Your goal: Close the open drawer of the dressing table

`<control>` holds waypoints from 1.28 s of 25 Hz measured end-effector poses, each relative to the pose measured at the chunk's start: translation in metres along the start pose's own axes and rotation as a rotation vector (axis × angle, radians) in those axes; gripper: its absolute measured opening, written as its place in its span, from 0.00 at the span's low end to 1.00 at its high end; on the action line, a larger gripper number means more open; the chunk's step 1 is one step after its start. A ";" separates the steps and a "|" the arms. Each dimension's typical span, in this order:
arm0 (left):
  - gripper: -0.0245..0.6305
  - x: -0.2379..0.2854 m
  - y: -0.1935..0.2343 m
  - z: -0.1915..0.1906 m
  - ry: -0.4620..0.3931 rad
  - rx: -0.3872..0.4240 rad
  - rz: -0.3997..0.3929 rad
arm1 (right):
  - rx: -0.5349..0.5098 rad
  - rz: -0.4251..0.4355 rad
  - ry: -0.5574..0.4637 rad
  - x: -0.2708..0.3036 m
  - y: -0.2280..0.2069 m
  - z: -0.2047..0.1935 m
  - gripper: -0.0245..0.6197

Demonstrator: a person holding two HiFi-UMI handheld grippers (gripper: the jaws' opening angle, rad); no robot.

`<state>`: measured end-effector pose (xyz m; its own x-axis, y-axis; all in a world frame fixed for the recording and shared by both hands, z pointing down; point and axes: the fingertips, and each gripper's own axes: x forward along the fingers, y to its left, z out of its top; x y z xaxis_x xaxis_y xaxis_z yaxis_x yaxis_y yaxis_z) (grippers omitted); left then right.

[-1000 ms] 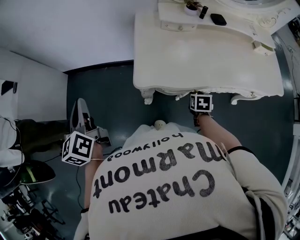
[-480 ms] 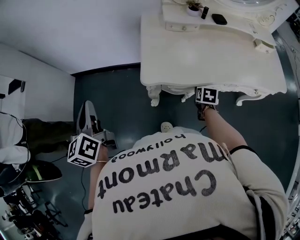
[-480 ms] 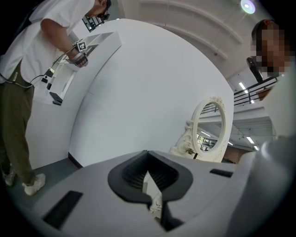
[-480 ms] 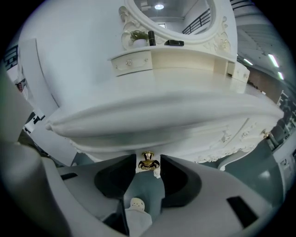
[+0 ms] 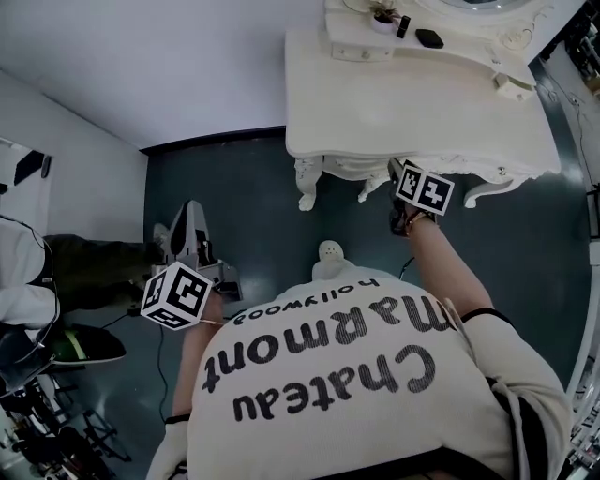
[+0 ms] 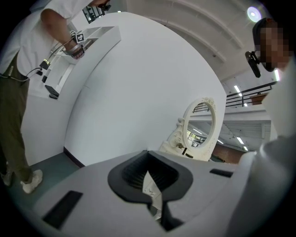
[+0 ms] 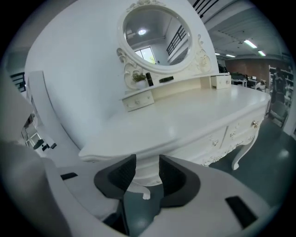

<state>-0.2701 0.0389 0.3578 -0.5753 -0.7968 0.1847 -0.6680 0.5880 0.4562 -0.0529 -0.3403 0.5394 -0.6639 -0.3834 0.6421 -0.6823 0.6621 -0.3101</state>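
The white dressing table (image 5: 412, 103) with its oval mirror (image 7: 155, 34) stands against the wall. A small drawer (image 7: 138, 99) at the left end of its raised shelf juts forward of the shelf; it also shows from above (image 5: 361, 49). The front drawers (image 7: 231, 134) look flush. My right gripper (image 5: 401, 176) sits at the table's front edge, left of middle, and is open (image 7: 148, 173), with only the table's corner and leg showing beyond the gap. My left gripper (image 5: 187, 214) hangs low over the floor, far from the table, shut on nothing (image 6: 148, 178).
A small plant pot (image 5: 382, 17) and black items (image 5: 429, 37) sit on the shelf. Another small drawer (image 5: 511, 84) is at the shelf's right end. A second person (image 6: 18, 106) stands at a wall shelf on the left. Cables and dark gear (image 5: 56, 412) lie at the lower left.
The right gripper has come up under the table's front edge and tilted. The view has shifted a little. The left gripper stays low at my side.
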 end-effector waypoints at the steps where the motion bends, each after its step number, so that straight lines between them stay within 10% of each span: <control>1: 0.05 -0.003 -0.002 -0.001 0.007 0.005 -0.013 | 0.009 0.021 -0.026 -0.009 0.009 0.005 0.31; 15: 0.05 -0.060 -0.045 -0.005 -0.005 0.029 -0.152 | 0.118 0.430 -0.427 -0.181 0.159 0.064 0.13; 32: 0.05 -0.090 -0.072 -0.027 0.038 0.055 -0.255 | -0.083 0.422 -0.419 -0.229 0.199 0.014 0.12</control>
<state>-0.1572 0.0643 0.3318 -0.3681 -0.9241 0.1027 -0.8145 0.3737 0.4439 -0.0411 -0.1296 0.3211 -0.9478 -0.2866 0.1396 -0.3187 0.8540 -0.4113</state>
